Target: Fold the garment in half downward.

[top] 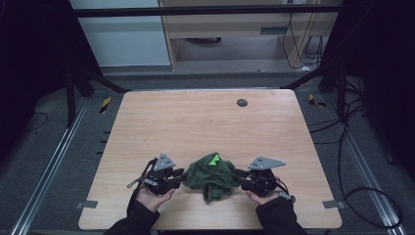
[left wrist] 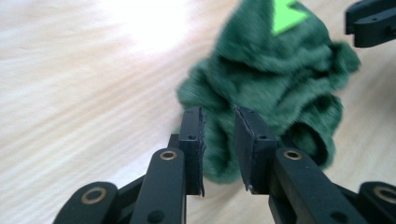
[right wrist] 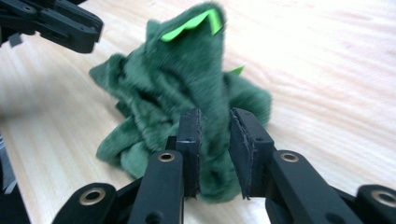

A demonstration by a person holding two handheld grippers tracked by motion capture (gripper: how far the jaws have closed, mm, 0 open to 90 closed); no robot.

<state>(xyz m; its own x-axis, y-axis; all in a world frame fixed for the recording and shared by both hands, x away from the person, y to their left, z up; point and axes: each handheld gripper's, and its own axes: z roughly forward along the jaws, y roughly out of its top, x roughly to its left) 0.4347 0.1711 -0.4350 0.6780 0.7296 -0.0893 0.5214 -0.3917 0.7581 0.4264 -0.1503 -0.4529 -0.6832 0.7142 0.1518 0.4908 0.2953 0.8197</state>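
Green cloth [top: 211,176] bunched near table [top: 205,122] front edge; left hand-held gripper [top: 182,177] and right hand-held gripper [top: 240,177] each pinch it, jaws narrowly apart; looks unfolded, work barely begun.

My worktop [top: 205,122] is pale wood with a small dark round plug [top: 242,102] near its far edge. Grey carpeted floor [top: 44,152] surrounds it, crossed by metal rails [top: 54,161] and loose black cables [top: 342,147]. Beyond stand a light wooden cabinet [top: 235,29] and a white panel [top: 122,34]; black curtains darken both sides.
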